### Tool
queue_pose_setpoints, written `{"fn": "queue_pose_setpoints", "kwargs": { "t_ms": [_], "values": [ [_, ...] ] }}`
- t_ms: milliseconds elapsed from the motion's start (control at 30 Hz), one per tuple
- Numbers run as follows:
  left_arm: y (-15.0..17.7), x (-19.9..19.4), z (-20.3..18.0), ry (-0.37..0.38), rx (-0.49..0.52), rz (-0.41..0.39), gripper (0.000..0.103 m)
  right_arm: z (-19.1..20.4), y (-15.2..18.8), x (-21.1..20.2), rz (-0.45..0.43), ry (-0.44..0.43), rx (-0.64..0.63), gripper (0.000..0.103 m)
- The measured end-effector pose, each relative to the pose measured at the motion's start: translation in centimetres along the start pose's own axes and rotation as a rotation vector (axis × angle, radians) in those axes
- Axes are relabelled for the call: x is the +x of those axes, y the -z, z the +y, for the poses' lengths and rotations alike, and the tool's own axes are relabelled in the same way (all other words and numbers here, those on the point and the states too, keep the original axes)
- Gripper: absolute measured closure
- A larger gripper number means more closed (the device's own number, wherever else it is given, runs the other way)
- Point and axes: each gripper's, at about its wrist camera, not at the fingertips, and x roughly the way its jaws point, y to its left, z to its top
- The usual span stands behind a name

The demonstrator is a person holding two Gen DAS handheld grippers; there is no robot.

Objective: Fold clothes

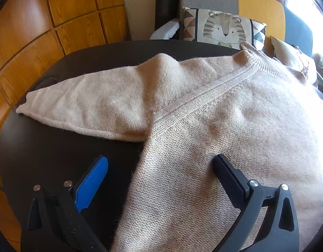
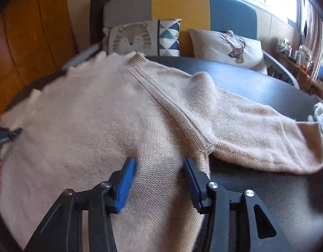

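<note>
- The left gripper hangs low over the side edge of the beige sweater, fingers spread wide with nothing pinched: its blue-padded finger sits over the bare dark table, its other finger over the knit, so the edge of the body runs up between them.
- The right gripper hovers over the opposite side of the sweater, close to the armpit, fingers partly apart; both pads lie over the fabric, and whether they press into it I cannot tell, but no fold is caught between them.
- The sweater lies flat on the table, neck pointing away from both grippers, its long axis running from the hem near the grippers to the ribbed collar beyond.
- Beyond the left gripper, the left sleeve slants outward from the armpit, its cuff at the far table edge; the left hand is the nearer one for it.
- Beyond the right gripper, the right sleeve stretches outward from the armpit toward the table's rim, nearer the right hand.
- Judging by this, each sleeve calls for a grip and an inward carry across the body.
- Past the collar stand a tiger cushion and a deer cushion on a sofa.
</note>
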Motion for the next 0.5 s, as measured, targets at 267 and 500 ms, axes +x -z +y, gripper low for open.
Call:
{"fn": "queue_pose_setpoints", "kwargs": {
  "t_ms": [267,500],
  "values": [
    [4.1,-6.1,-0.3,0.049,0.040,-0.219,0.001,-1.3,3.2,-5.2,-0.001,-0.038,0.084,0.094],
    [4.6,-3.0,0.5,0.044,0.051,-0.058,0.001,0.5,6.0,-3.7,0.059,-0.003,-0.015,0.097]
  ]
}}
